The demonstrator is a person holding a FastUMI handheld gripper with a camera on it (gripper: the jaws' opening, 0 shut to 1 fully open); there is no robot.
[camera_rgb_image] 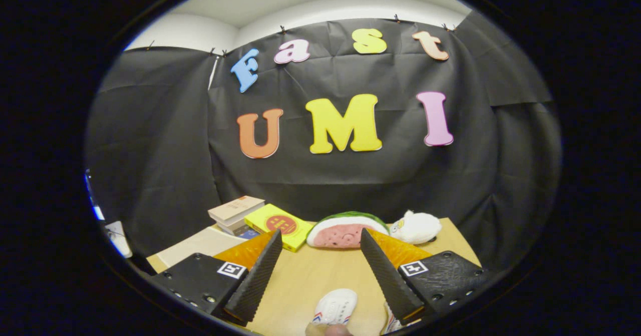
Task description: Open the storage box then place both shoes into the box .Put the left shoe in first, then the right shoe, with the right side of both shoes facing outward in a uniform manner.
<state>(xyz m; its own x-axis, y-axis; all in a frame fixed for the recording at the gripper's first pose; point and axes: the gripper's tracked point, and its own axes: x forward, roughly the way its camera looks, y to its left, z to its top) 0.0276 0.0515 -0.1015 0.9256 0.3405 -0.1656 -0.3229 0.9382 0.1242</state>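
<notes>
My gripper is held above the wooden table, its two black ribbed fingers spread wide with nothing between them. A white shoe with red and blue stripes lies on the table below, between the fingers and close to me. A second white shoe peeks out under the right finger, mostly hidden by it. The shoes' orientation cannot be made out from here.
Beyond the fingers, along the table's far edge, sit a watermelon-slice plush, a white plush toy, a yellow book and a stack of books. A pale flat board lies at the left.
</notes>
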